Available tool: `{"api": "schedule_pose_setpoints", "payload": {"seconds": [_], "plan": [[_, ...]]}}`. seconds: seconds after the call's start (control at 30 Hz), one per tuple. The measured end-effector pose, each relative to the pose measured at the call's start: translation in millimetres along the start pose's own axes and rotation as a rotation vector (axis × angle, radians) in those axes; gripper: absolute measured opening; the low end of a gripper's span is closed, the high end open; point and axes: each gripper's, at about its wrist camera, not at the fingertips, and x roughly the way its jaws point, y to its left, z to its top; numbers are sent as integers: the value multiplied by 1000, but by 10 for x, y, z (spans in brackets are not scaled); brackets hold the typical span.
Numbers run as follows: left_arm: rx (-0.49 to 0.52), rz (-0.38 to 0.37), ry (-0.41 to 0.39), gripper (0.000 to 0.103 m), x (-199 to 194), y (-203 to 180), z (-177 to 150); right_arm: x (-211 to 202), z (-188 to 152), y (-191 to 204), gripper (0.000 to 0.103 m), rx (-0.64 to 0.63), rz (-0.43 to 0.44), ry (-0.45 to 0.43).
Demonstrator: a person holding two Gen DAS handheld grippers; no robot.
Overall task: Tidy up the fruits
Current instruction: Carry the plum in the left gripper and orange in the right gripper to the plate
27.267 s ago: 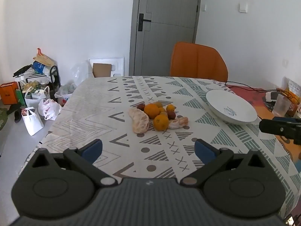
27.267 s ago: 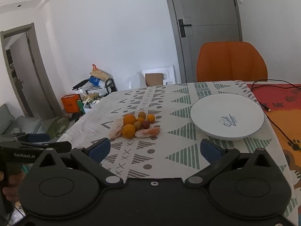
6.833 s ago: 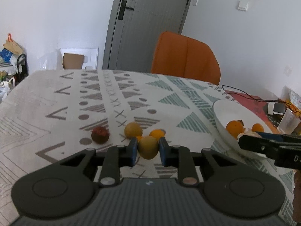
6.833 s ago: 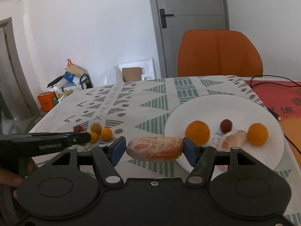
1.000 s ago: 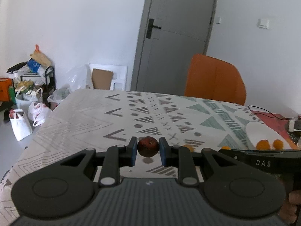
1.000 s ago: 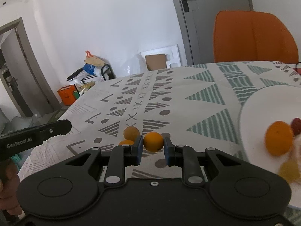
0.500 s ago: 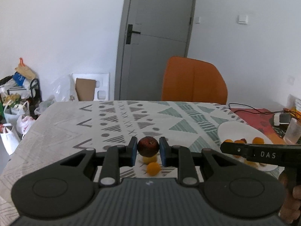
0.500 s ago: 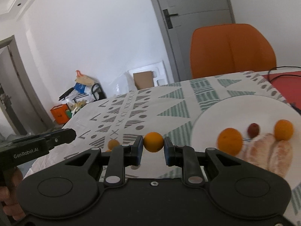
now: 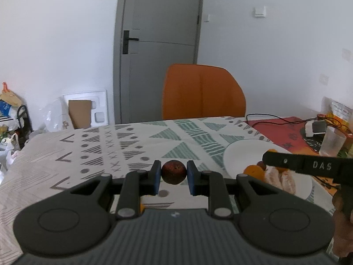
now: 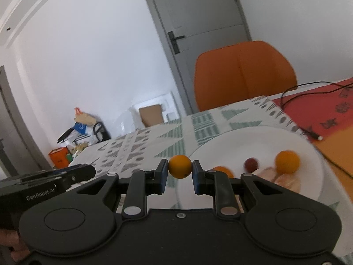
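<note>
Left wrist: left claw (image 9: 173,177) clamped on dark plum (image 9: 173,171), frame centre, above desk (image 9: 99,152). Right claw (image 10: 179,176) clamped on orange (image 10: 180,166) at plate (image 10: 242,139) edge (blurry). Both likely light, round, roll-prone; grip across the middle.

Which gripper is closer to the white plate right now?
Right. The right gripper, holding a small orange, is at the white plate rim; the left gripper, holding a dark red fruit, sits farther left.

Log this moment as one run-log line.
left tongs: shut on dark red fruit | right tongs: shut on small orange | plate: fruit inside
</note>
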Motion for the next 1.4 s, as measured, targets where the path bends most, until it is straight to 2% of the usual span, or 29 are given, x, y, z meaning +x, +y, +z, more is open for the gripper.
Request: {"api": "schedule_pose_setpoints", "payload": {"seconds": [0.43,0.87,1.4], "plan": [[57,-40,15,23,311,-381,166,-194,208,-370,22,43,-44,-86],[66,-106,45,23,686,-695,224,-76,170,-674,22,84,-65,-48],[69,-182,109,24,1142,-870,202,198,127,-780,22,110,-100,-13]]}}
